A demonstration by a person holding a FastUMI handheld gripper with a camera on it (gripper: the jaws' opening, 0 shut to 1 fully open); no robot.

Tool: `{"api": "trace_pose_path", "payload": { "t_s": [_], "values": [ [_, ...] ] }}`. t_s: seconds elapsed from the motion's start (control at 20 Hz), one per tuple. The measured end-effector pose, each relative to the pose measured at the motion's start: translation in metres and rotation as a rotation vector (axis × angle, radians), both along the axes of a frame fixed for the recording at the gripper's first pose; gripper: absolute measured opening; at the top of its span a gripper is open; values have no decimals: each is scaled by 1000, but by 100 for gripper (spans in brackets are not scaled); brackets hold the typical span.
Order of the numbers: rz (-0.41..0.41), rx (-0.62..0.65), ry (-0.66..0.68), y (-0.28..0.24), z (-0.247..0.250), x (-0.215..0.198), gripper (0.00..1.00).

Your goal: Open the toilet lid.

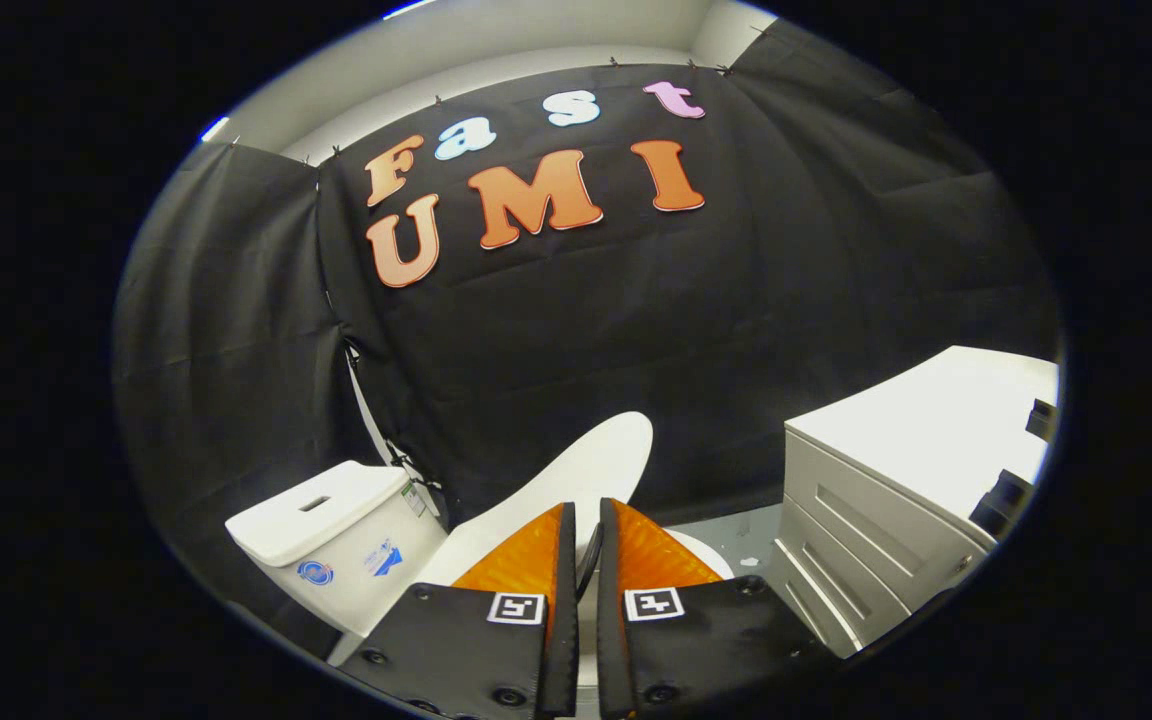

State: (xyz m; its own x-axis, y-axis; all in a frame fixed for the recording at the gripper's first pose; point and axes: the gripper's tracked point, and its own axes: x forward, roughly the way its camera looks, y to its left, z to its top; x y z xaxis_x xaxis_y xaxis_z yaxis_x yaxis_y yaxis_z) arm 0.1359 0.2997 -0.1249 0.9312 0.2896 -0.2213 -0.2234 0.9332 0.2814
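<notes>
The white toilet lid is lifted partway and slants up from the hinge near the tank toward the booth wall. My gripper grips the lid's edge: both fingers press on it with only a thin slit between them. The lid's rounded tip rises just beyond the fingertips. A strip of the white toilet seat peeks out beside the right finger, below the raised lid. The bowl itself is hidden behind the fingers.
A white drawer cabinet stands close on the right of the toilet, with dark items on its far edge. The tank with a flush button on top sits left. A white strap hangs down the black cloth wall behind it.
</notes>
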Motion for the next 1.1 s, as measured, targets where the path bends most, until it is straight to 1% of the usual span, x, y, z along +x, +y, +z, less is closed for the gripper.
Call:
{"api": "trace_pose_path", "payload": {
  "t_s": [0.3, 0.65, 0.85, 1.1],
  "values": [
    [14, 0, -4, 15, 10, 5, 16],
    [81, -7, -36, 59, 48, 5, 16],
    [130, -23, -74, 98, 76, 9, 16],
    [216, -79, -131, 158, 112, 0, 16]
  ]
}}
